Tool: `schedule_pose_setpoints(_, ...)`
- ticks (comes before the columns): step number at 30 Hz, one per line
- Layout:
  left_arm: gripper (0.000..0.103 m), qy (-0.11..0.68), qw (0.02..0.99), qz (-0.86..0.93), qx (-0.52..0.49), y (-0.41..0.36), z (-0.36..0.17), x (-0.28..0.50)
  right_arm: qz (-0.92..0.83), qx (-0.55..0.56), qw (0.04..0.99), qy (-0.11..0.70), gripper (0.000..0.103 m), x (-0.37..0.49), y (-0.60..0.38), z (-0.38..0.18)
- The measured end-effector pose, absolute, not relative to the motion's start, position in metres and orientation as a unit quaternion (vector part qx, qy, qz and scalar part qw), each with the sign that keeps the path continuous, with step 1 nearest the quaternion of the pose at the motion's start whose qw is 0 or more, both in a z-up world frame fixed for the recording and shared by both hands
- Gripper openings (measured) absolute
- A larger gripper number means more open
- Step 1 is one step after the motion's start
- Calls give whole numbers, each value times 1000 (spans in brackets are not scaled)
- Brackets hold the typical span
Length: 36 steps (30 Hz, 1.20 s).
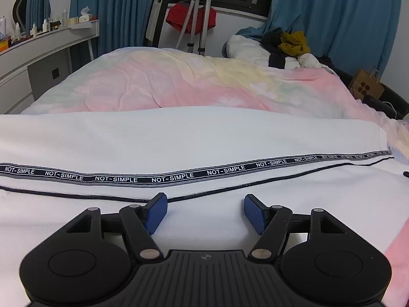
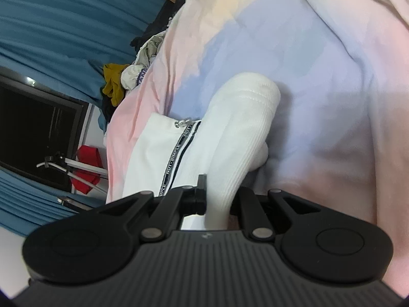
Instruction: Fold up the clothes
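A white garment (image 1: 179, 138) with a black "NOT-SIMPLE" tape stripe (image 1: 163, 176) lies spread across the pastel quilt (image 1: 179, 81) on the bed. My left gripper (image 1: 205, 211) hovers just above the garment's near part, jaws open, blue pads (image 1: 156, 215) empty. In the right wrist view, my right gripper (image 2: 217, 204) is shut on the white ribbed cuff (image 2: 245, 128) of the same garment, lifting it off the quilt (image 2: 319, 76); the striped part (image 2: 176, 153) and a metal zip pull (image 2: 182, 122) lie beyond.
A heap of clothes (image 1: 291, 43) sits at the bed's far right. A white dresser (image 1: 38, 51) stands left, a metal stand with red cloth (image 1: 191, 20) and blue curtains (image 1: 332, 20) behind. A brown paper bag (image 1: 368, 87) is by the right edge.
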<state>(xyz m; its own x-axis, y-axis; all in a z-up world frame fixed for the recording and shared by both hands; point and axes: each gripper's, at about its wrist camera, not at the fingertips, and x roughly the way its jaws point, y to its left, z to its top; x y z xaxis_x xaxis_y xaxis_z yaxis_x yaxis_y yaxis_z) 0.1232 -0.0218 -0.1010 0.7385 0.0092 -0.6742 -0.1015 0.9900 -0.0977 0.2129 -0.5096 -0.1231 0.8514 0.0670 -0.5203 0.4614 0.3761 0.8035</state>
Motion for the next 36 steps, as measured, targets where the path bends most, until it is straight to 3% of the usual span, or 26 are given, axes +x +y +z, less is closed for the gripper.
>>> schedule_pose_setpoints(13, 69, 353, 931, 22, -93, -6, -91, 125, -99, 397, 897, 168, 9, 208, -464, -52)
schedule_pose_setpoints(19, 68, 328, 934, 20, -143, 14, -77, 118, -46, 263, 959, 98, 9, 196, -415, 5)
schedule_pose_setpoints(25, 68, 262, 940, 33, -218, 50, -49, 104, 111, 35, 993, 12, 9, 152, -285, 51)
schedule_pose_setpoints(28, 68, 229, 940, 27, -252, 67, -35, 97, 200, -64, 977, 30, 9, 127, -219, 37)
schedule_pose_setpoints(36, 68, 241, 921, 4, -307, 88, -42, 103, 332, -311, 866, 207, 9, 82, -105, -74)
